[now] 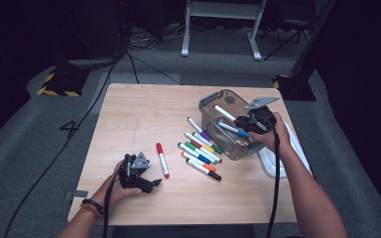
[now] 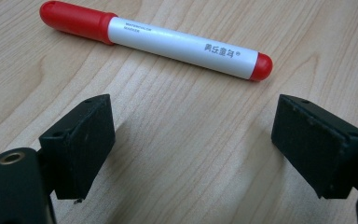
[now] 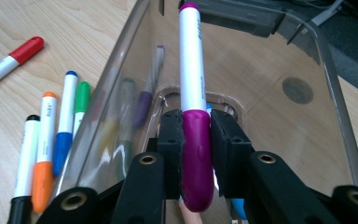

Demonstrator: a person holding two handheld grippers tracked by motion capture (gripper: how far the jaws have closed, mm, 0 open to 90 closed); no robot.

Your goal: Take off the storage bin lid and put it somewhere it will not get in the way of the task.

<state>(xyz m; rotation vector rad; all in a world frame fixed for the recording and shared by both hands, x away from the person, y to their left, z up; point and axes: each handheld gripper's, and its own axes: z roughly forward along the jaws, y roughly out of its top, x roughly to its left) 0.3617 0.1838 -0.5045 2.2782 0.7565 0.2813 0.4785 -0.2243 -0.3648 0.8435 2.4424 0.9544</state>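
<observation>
Right gripper view: right claw [image 3: 196, 154] clamps magenta marker [image 3: 193, 93], its cap end cut off.

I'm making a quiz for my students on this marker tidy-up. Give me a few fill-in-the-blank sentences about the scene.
1. The right gripper is shut on a marker with a ____ cap.
2. That marker is held over a clear plastic ____.
3. The left gripper has its jaws open just short of a marker with a ____ cap.
4. The loose markers lie on a ____ table.

Missing words: purple; bin; red; wooden
</observation>
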